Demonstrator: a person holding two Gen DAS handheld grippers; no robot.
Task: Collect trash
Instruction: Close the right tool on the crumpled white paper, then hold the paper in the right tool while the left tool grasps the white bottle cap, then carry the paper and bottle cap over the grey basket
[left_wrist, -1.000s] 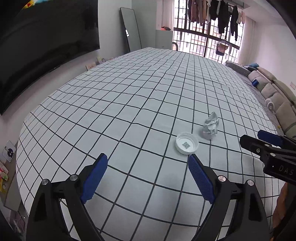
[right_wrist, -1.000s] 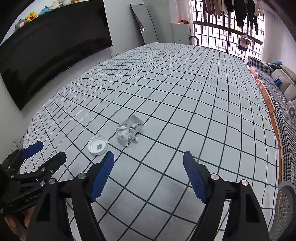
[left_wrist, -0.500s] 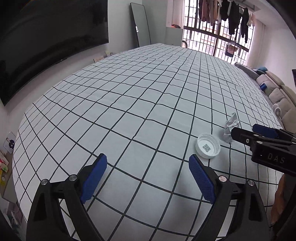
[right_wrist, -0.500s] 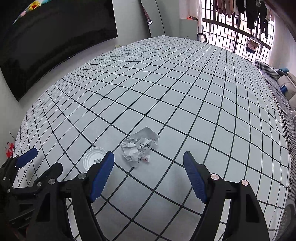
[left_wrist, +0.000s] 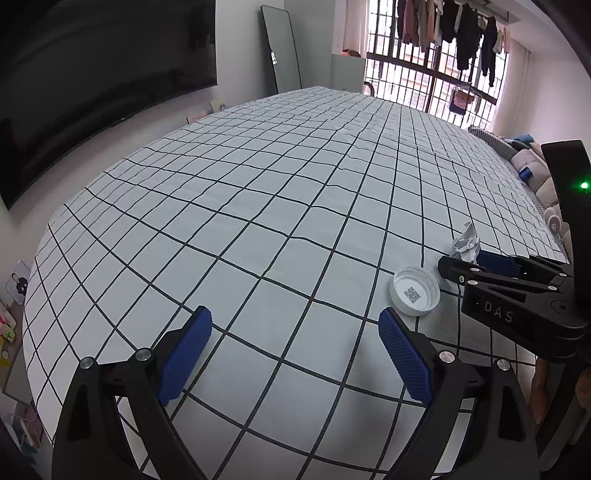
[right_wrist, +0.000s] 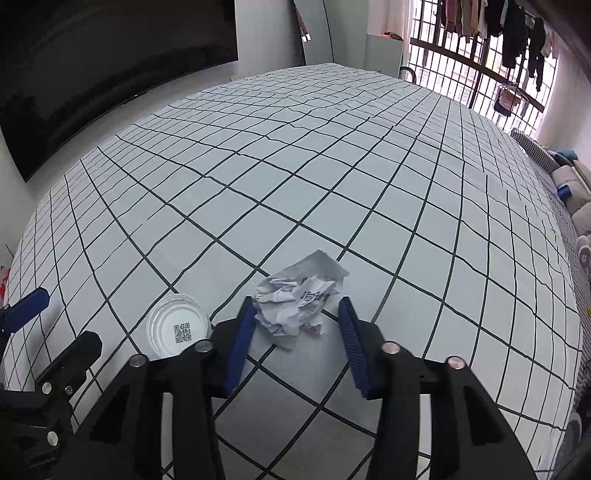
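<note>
The crumpled paper (right_wrist: 299, 299) lies on the checked cloth (right_wrist: 332, 166), in the lower middle of the right wrist view. It is white with some printed black text on it, and one flat corner stands out toward the upper right. The right gripper (right_wrist: 297, 332) has its two blue pads on either side of the paper: the left pad (right_wrist: 240, 347) is touching or almost touching the edge of the paper, while the right pad (right_wrist: 352, 347) is just beside it with a small gap. So the tongs are apart around the paper and are not clamped on it.

Just beside the paper, to its left in this view, a white lid (right_wrist: 177, 325) lies with the hollow side up (a small QR code is printed inside). It is close to the left finger of the right gripper.

In the left wrist view the same lid (left_wrist: 415, 290) is at the right of the middle, and the paper (left_wrist: 466, 245) is behind it, partly hidden by the right gripper (left_wrist: 480, 264), which comes in from the right edge. The left gripper (left_wrist: 291, 350) is at the bottom of the frame with its blue pads (left_wrist: 184, 350) wide apart, over the bare cloth (left_wrist: 277, 192), holding nothing. The lid is near its right pad, slightly above it in the frame.
</note>
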